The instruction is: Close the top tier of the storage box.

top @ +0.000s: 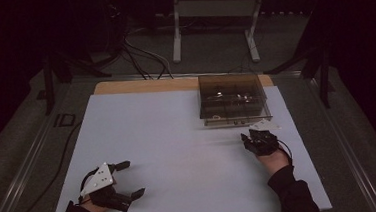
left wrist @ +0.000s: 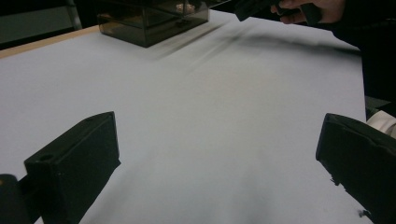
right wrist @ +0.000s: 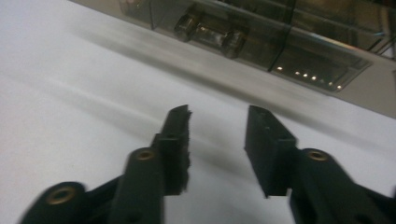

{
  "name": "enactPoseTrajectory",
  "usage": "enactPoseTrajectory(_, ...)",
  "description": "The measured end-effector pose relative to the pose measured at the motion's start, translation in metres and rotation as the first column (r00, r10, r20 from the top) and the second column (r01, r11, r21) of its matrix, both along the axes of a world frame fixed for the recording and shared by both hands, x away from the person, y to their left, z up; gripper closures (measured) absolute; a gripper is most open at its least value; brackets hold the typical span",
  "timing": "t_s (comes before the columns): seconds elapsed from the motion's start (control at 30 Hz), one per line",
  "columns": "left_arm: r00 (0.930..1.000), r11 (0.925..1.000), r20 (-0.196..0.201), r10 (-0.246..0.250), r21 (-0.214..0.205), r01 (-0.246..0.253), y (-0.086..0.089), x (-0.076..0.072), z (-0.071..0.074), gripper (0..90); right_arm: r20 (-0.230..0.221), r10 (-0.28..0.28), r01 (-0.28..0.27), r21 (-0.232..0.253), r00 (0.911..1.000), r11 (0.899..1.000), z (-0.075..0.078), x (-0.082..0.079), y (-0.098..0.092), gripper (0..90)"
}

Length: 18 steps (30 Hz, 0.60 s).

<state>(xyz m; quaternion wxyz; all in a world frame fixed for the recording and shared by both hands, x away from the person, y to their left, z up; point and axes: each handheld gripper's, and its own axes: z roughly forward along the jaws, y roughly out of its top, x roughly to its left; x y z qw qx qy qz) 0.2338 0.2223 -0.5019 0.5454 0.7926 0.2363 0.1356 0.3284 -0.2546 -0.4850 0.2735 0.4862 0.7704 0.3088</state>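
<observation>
A smoky transparent plastic box (top: 233, 99) stands at the far right of the white tabletop (top: 178, 136), with small metal parts dimly visible inside. My right gripper (top: 250, 134) rests just in front of the box's near edge, pointing at it. In the right gripper view, the right gripper (right wrist: 218, 112) has a narrow gap between its jaws with nothing in it, and the box (right wrist: 280, 42) lies a short way ahead. My left gripper (top: 135, 178) sits near the front left corner. Its jaws are spread wide and empty (left wrist: 219, 123) over bare table.
The box (left wrist: 149, 23) and the person's right hand (left wrist: 303, 7) appear far off in the left gripper view. A wooden strip (top: 144, 85) edges the table's far side. Behind it are cables (top: 142, 56) and a white metal stand (top: 214, 14) on the floor.
</observation>
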Motion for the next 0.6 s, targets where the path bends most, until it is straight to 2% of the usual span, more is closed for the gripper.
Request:
enactPoseTrajectory(0.07, 1.0, 1.0, 0.001, 0.0, 0.0, 0.0, 0.0, -0.0001, 0.0001, 1.0, 0.025, 0.002, -0.002, -0.009, 0.9997, 1.0, 0.0015, -0.0015, -0.0003, 75.2)
enactPoseTrajectory(0.2, 1.0, 1.0, 0.0, -0.001, 0.001, 0.001, 0.0, -0.0002, 0.0001, 1.0, 0.055, 0.002, -0.002, -0.002, 0.9985, 1.0, 0.005, -0.0023, -0.0018, 80.8)
enactPoseTrajectory(0.27, 1.0, 1.0, -0.001, -0.001, 0.0, 0.001, 0.0001, 0.0, 0.0, 1.0, 0.057, -0.001, 0.001, -0.001, 0.9984, 1.0, 0.0052, -0.0022, -0.0016, 81.5)
enactPoseTrajectory(0.3, 1.0, 1.0, -0.002, 0.0, 0.0, 0.0, 0.0, -0.0001, -0.0001, 1.0, 0.057, 0.004, -0.003, -0.004, 0.9984, 1.0, 0.0053, -0.0019, -0.0016, 83.7)
enactPoseTrajectory(0.33, 1.0, 1.0, -0.001, -0.001, 0.0, 0.001, 0.0, -0.0001, -0.0001, 1.0, 0.063, 0.002, -0.002, -0.005, 0.998, 1.0, 0.0055, -0.0015, -0.0018, 90.0)
enactPoseTrajectory(0.6, 1.0, 1.0, 0.0, 0.001, 0.0, -0.001, 0.0003, -0.0002, 0.0002, 1.0, 0.098, -0.003, 0.005, -0.015, 0.9952, 1.0, 0.0085, 0.0025, -0.0008, 90.0)
